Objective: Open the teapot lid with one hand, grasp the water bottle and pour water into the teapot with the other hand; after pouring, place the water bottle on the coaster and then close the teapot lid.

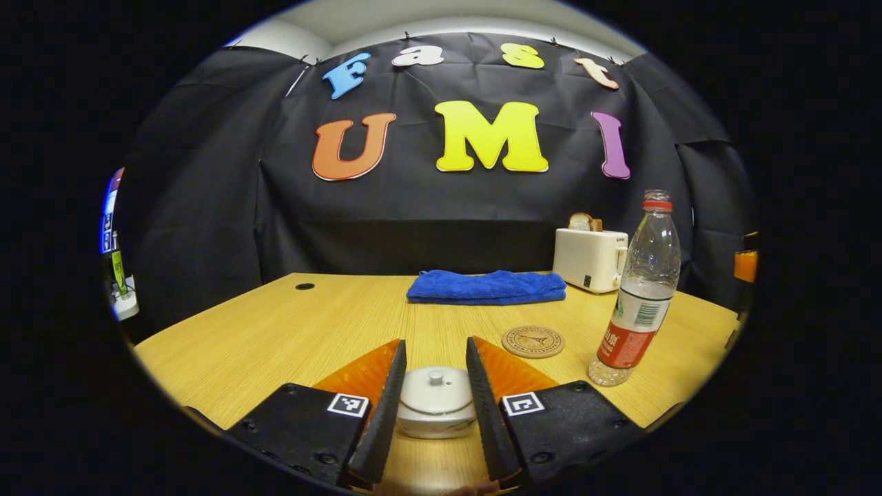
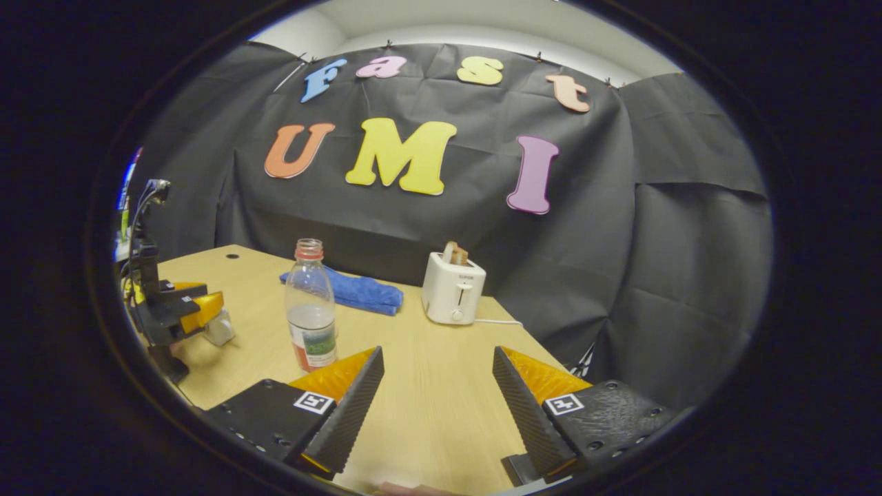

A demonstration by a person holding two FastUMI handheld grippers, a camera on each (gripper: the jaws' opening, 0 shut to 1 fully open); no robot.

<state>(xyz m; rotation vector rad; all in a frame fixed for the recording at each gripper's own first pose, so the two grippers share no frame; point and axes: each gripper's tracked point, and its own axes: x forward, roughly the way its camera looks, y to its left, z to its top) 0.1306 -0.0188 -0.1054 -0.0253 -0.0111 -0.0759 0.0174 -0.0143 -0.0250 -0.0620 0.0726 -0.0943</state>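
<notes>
A white teapot with its knobbed lid on sits low between the fingers of my left gripper, which is open; the fingers flank it without visibly pressing. The right gripper view shows that gripper from the side, held over the teapot. A clear water bottle with a red label and no cap stands upright to the right of it, partly filled. A round coaster lies between teapot and bottle, farther back. My right gripper is open over bare table, with the bottle ahead to its left.
A folded blue towel lies at the back of the wooden table. A white toaster holding bread stands at the back right, its cord trailing toward the table's edge. A small dark hole marks the far left.
</notes>
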